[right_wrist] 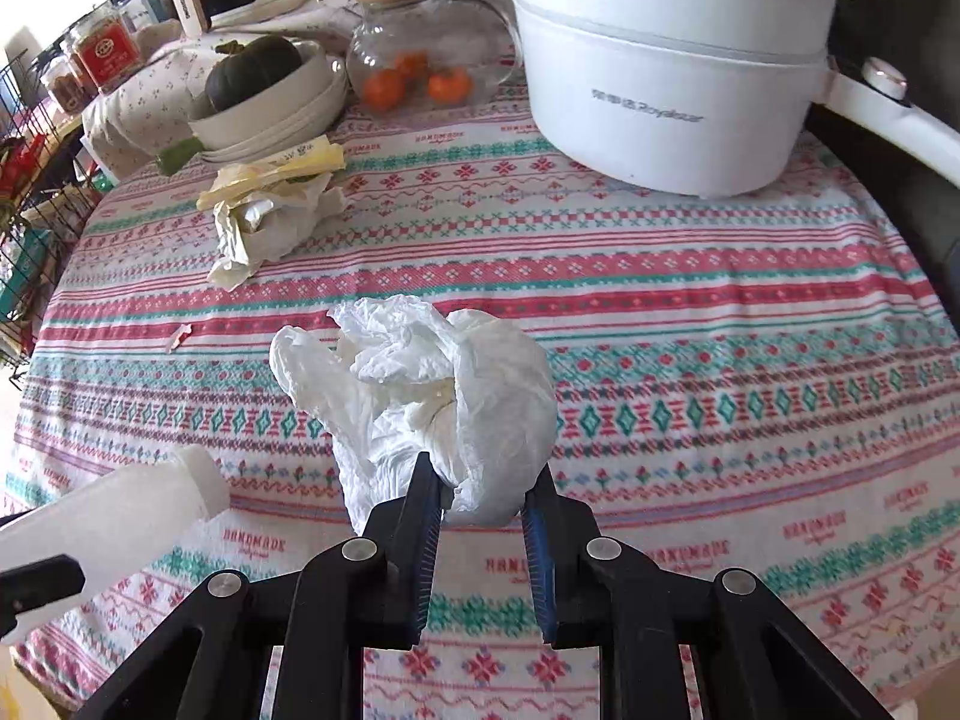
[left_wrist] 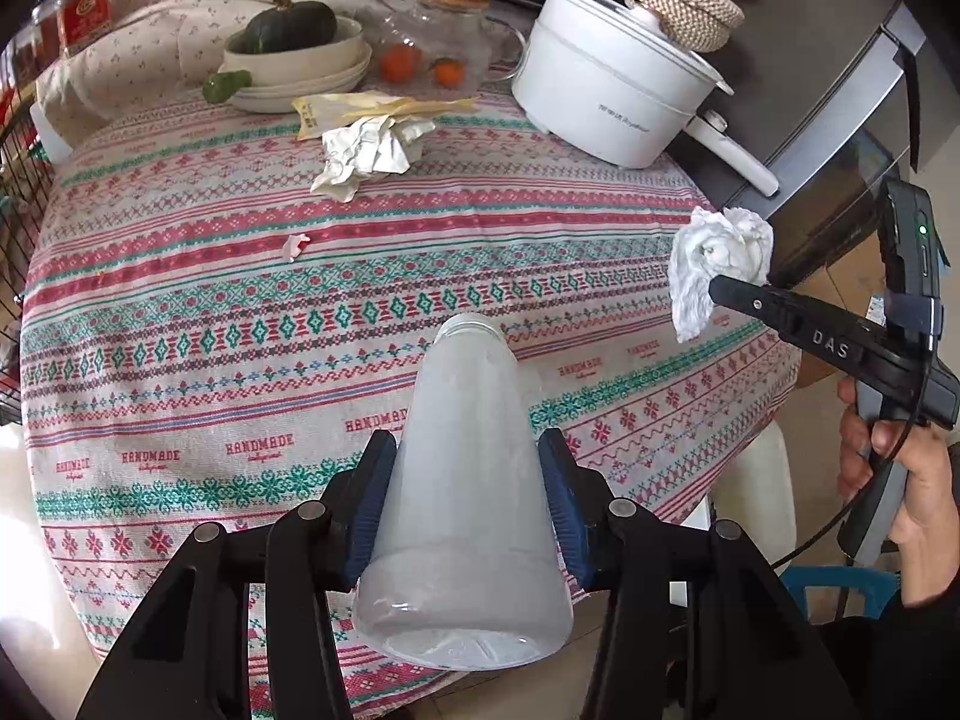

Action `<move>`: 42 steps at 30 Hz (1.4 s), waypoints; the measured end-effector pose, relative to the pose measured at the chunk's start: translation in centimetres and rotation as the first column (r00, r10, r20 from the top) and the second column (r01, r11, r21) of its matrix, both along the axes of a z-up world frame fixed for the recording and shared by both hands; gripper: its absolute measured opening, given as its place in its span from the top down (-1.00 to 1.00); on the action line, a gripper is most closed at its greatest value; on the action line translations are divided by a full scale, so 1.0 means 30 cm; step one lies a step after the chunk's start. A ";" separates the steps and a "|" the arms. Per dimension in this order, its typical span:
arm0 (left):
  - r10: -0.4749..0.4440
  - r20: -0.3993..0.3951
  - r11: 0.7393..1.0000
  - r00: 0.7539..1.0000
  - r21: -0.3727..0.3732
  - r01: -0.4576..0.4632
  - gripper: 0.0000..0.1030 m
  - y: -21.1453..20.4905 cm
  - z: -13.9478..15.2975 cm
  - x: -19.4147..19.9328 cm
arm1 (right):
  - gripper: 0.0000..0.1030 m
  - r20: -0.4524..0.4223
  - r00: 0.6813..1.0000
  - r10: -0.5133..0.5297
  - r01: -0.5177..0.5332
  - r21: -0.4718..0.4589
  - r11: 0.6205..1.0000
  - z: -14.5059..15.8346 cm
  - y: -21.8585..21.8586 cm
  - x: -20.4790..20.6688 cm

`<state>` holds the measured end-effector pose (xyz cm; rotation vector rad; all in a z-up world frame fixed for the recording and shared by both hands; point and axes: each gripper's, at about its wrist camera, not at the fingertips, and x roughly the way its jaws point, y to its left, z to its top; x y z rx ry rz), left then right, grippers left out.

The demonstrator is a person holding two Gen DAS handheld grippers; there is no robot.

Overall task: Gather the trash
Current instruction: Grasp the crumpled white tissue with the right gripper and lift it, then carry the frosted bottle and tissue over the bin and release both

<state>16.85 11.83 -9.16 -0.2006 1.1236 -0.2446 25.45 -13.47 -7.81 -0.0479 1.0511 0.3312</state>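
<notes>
My left gripper is shut on a cloudy white plastic bottle, held above the table's near edge with its open neck pointing away. The bottle also shows in the right wrist view at lower left. My right gripper is shut on a crumpled white tissue, held above the patterned tablecloth. In the left wrist view the tissue and right gripper hang at the table's right edge. A crumpled wrapper pile and a small paper scrap lie on the cloth.
A white electric pot stands at the back right. A glass teapot with oranges, stacked bowls holding a green squash, jars and a wire rack line the back and left.
</notes>
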 end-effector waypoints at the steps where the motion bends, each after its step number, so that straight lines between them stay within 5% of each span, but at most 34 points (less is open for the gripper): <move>1: -0.003 0.008 1.000 1.000 0.000 0.003 0.01 -0.013 0.016 -0.013 | 0.55 0.006 1.000 -0.004 0.004 0.002 1.000 0.016 -0.024 -0.027; 12: -0.123 0.098 0.991 0.987 -0.041 0.128 0.01 -0.174 0.139 -0.092 | 0.56 -0.016 0.994 -0.106 0.106 -0.008 0.994 0.104 -0.279 -0.289; 22: -0.326 0.157 0.940 0.932 -0.053 0.338 0.01 -0.430 0.231 -0.195 | 0.55 -0.056 0.976 -0.211 0.211 -0.010 0.977 0.062 -0.514 -0.461; 33: -0.467 0.077 0.881 0.881 -0.047 0.471 0.01 -0.678 0.142 -0.203 | 0.55 -0.193 0.952 -0.238 0.214 -0.138 0.967 -0.057 -0.673 -0.529; 42: -0.557 0.010 0.830 0.830 -0.031 0.557 0.00 -0.875 0.042 -0.223 | 0.37 -0.329 0.888 -0.321 0.260 -0.217 0.941 -0.164 -0.806 -0.570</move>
